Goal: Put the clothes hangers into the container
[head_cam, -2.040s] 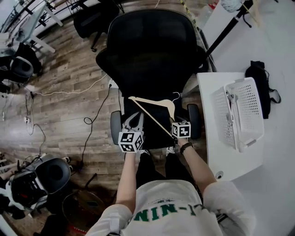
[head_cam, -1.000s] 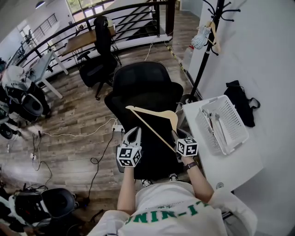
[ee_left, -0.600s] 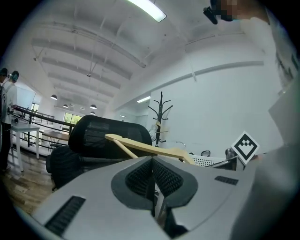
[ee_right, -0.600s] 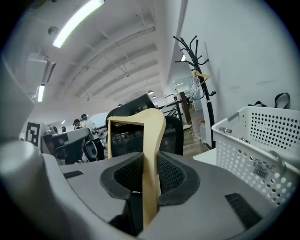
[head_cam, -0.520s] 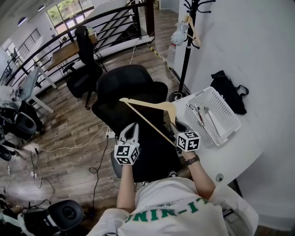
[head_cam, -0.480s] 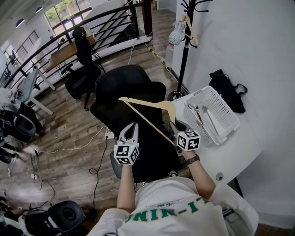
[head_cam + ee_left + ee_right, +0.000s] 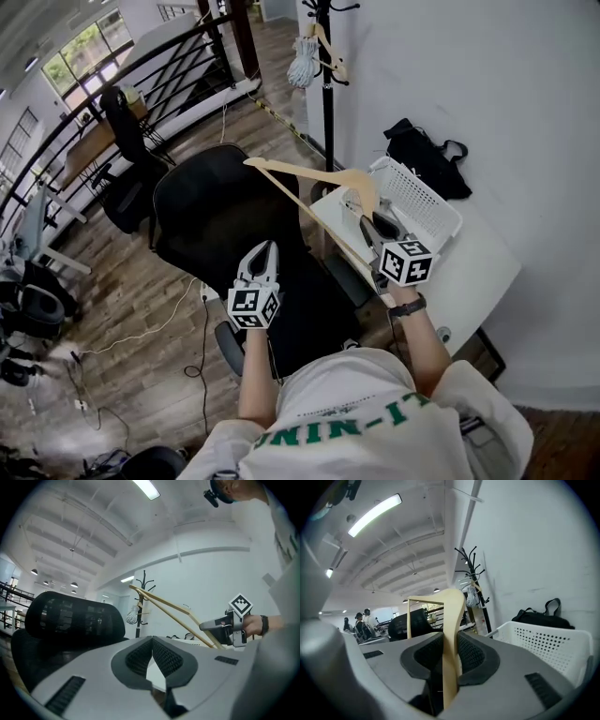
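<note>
While I watch the head view, the wooden clothes hanger (image 7: 305, 172) sits just above the middle of the frame. It is pale, unpainted wood: a flat curved shoulder piece and a thin straight bar that slants down to the right. Its long tip reaches left over the black office chair (image 7: 211, 211). Its broad curved end lies against the left corner of the white plastic basket (image 7: 441, 214), which stands on the white table (image 7: 483, 267) at right of centre. From this angle I cannot tell whether the wood touches the basket's rim or hangs above it.

From my right gripper's (image 7: 373, 228) own view, the hanger (image 7: 452, 634) stands on edge as a narrow cream strip rising up the middle of the frame. The ribbed black pads (image 7: 471, 656) are pinched on it from both sides, so the jaws stand only a little apart, as wide as the wood is thick. The perforated basket wall (image 7: 543, 641) fills the lower right of that frame.

My left gripper (image 7: 266, 248) is held out over the chair seat, left of centre in the head view. In its own view the jaws are pressed together at the tips with nothing between them, and the hanger (image 7: 168, 609) crosses the frame beyond, towards the right gripper (image 7: 206, 626).
</note>
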The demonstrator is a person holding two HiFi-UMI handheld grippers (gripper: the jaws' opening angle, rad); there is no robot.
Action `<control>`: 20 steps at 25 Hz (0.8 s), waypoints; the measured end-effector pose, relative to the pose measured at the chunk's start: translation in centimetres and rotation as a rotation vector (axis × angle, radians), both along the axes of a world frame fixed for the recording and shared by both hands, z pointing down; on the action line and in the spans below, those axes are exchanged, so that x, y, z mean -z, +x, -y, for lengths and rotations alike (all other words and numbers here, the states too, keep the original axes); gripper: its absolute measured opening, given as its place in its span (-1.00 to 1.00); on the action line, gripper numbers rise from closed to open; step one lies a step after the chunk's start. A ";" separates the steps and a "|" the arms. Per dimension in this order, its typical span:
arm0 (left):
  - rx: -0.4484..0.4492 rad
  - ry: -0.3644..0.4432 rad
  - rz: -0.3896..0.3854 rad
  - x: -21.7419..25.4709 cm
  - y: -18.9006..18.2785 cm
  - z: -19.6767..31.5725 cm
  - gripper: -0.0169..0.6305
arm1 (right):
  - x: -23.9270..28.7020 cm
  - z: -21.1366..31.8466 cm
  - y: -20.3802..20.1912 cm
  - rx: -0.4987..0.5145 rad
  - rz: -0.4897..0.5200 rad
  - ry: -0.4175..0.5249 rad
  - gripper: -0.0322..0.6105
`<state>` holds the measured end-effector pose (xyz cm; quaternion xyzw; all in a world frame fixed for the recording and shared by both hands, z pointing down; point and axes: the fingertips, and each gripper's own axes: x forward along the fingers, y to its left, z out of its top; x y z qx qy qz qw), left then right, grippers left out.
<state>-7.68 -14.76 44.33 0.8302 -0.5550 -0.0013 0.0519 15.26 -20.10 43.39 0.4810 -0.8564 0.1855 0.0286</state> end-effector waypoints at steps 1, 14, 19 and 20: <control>-0.015 0.003 0.000 0.1 0.7 0.3 -0.90 | 0.4 0.2 1.6 -0.023 -0.013 0.006 -0.58; -0.185 0.029 -0.001 1.5 9.0 2.1 -0.91 | 0.0 0.5 20.3 -0.304 -0.277 -0.068 -0.58; -0.259 0.030 0.006 1.8 13.3 3.1 -0.91 | -2.3 0.4 23.5 -0.337 -0.391 -0.135 -0.58; -0.274 0.029 0.007 1.7 14.3 3.4 -0.90 | -2.9 0.4 24.0 -0.344 -0.404 -0.149 -0.58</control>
